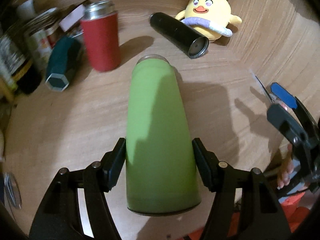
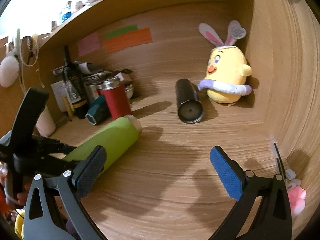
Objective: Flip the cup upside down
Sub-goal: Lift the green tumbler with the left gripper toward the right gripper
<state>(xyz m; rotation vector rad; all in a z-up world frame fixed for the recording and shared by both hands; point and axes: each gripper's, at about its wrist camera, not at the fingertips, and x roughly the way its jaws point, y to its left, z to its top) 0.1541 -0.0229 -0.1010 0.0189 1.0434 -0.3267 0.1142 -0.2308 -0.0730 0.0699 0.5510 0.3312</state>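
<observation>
My left gripper (image 1: 159,158) is shut on a tall green cup (image 1: 158,124), with both black fingers pressed to its sides near the base. The cup is tilted, its clear rim (image 1: 153,58) pointing down and away toward the wooden shelf floor. In the right wrist view the green cup (image 2: 112,140) slants low at the left with its rim (image 2: 134,122) close to the wood; I cannot tell whether it touches. My right gripper (image 2: 158,168) is open and empty, to the right of the cup, and it also shows in the left wrist view (image 1: 284,100).
A red cup (image 1: 101,42) stands upright behind the green one. A black cup (image 1: 179,34) lies on its side beside a yellow plush chick (image 1: 210,14). A teal hexagonal object (image 1: 60,66) and cluttered jars (image 1: 24,46) crowd the left. Wooden walls (image 2: 280,80) close the back and right.
</observation>
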